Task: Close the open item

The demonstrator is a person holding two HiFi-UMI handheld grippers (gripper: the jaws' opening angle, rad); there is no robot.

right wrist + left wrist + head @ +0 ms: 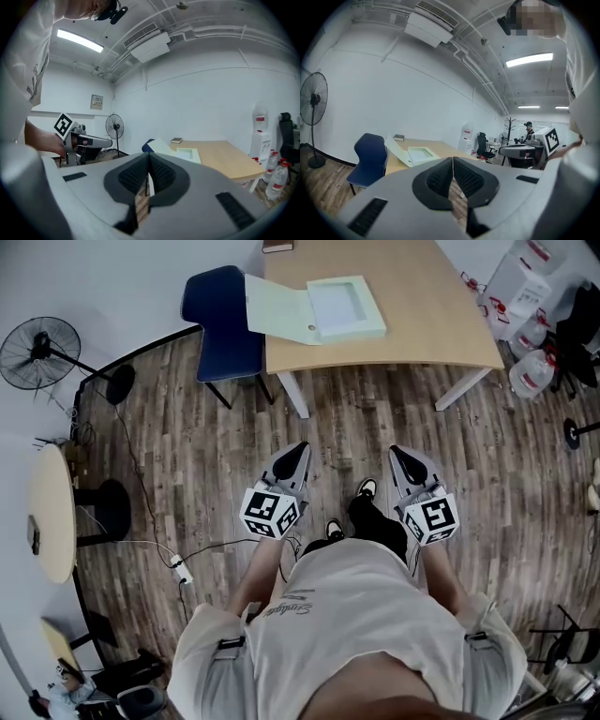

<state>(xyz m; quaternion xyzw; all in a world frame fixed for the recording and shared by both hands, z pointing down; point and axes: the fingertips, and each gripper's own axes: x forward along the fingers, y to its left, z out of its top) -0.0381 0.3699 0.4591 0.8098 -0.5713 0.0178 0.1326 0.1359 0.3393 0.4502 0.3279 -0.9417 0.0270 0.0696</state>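
A pale green box (345, 307) lies open on the wooden table (422, 324), its lid (277, 309) folded out to the left over the table's edge. Both grippers are held low in front of the person, well short of the table. In the head view my left gripper (301, 448) and my right gripper (397, 452) point toward the table, jaws pressed together with nothing between them. The left gripper view shows the box (420, 153) far beyond the left gripper (453, 162). In the right gripper view the box (186, 153) lies beyond the right gripper (149, 157).
A blue chair (221, 322) stands at the table's left corner beside the lid. A dark book (277, 246) lies at the table's far edge. Water bottles (534, 371) stand right of the table. A fan (37, 351), a round table (52, 512) and a power strip (180, 570) are at the left.
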